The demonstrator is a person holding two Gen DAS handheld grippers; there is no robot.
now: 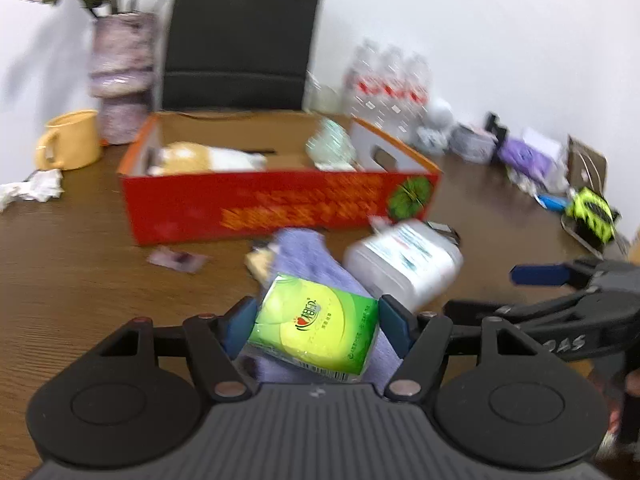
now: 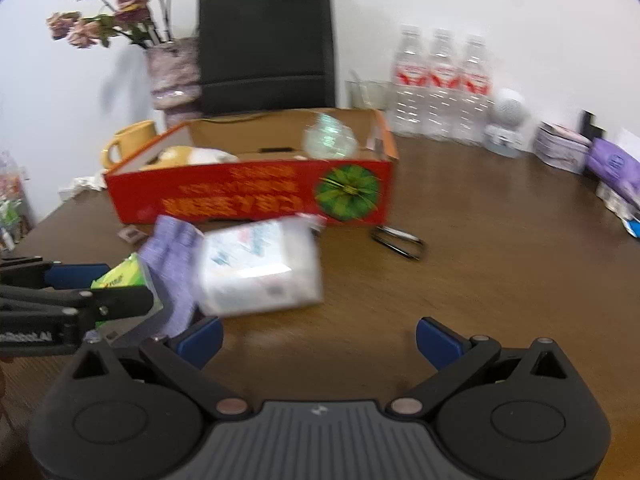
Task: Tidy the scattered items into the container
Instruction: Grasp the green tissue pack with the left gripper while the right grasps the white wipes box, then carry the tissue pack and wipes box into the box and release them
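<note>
Green tissue pack sits tilted, clamped across left gripper jaws.

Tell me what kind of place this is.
Probably a home or small office room: a brown wooden table against a white wall, cluttered with everyday things such as a vase of dried flowers, a yellow mug and three water bottles behind the red box.
</note>
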